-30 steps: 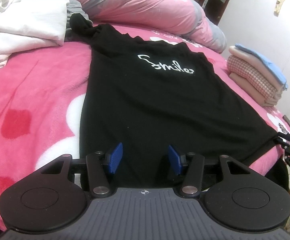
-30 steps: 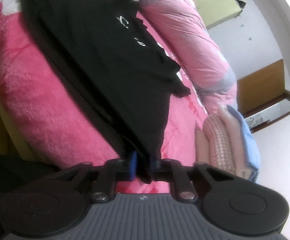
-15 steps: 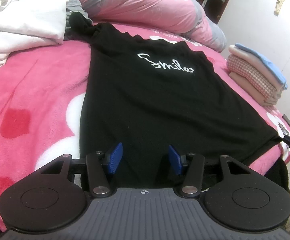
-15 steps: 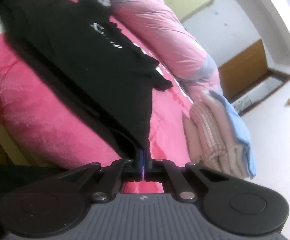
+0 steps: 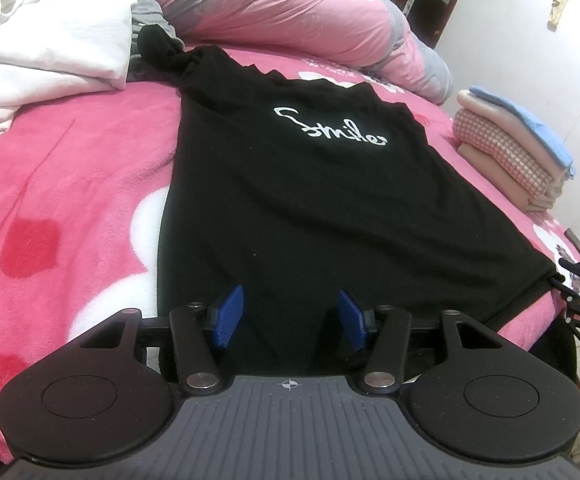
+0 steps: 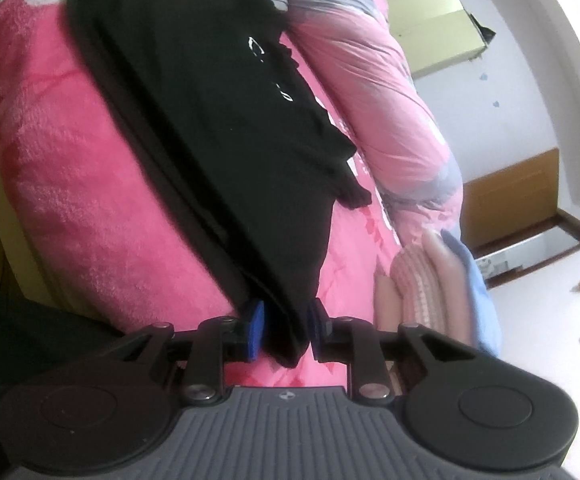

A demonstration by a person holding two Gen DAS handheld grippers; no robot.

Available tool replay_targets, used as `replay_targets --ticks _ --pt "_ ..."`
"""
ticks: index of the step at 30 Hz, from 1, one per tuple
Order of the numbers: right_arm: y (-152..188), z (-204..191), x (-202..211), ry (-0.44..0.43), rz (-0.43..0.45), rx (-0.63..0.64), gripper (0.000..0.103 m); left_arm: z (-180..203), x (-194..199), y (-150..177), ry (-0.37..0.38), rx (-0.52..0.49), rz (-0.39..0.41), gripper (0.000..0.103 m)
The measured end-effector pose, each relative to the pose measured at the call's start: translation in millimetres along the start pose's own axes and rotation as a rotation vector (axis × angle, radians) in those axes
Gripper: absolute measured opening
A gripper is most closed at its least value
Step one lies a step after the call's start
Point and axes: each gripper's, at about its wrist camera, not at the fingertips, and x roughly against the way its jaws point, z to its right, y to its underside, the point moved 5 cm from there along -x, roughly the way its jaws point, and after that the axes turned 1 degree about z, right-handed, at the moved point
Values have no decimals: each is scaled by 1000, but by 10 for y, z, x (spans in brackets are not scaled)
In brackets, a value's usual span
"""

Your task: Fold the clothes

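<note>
Right claw (image 6: 283, 330) just opening, hem corner of black shirt (image 5: 310, 200) loose between pads; left claw (image 5: 290, 318) spread. Smooth hem flat on bed (image 5: 69, 184) first.

We see a bed under a pink blanket (image 5: 69, 168), white walls (image 5: 530, 60), and a wooden door (image 6: 510, 196) beyond its far corner.
</note>
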Motion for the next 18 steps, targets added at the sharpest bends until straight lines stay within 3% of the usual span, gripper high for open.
replay_targets --ticks 1,3,5,12,18 --pt "-3 -5 -8 -3 -1 3 21 -1 0 -1 0 0 0 53" --pt "2 -14 -27 -6 -10 7 4 -3 0 -3 1 0 0 53" --pt "9 -8 -25 6 -11 -3 0 -3 -2 -1 1 -1 1 53" --pt "54 250 164 26 25 -257 0 -4 -6 -7 4 0 -1 53" --pt "201 242 172 11 -17 -326 0 3 -4 -5 3 -3 -3 53"
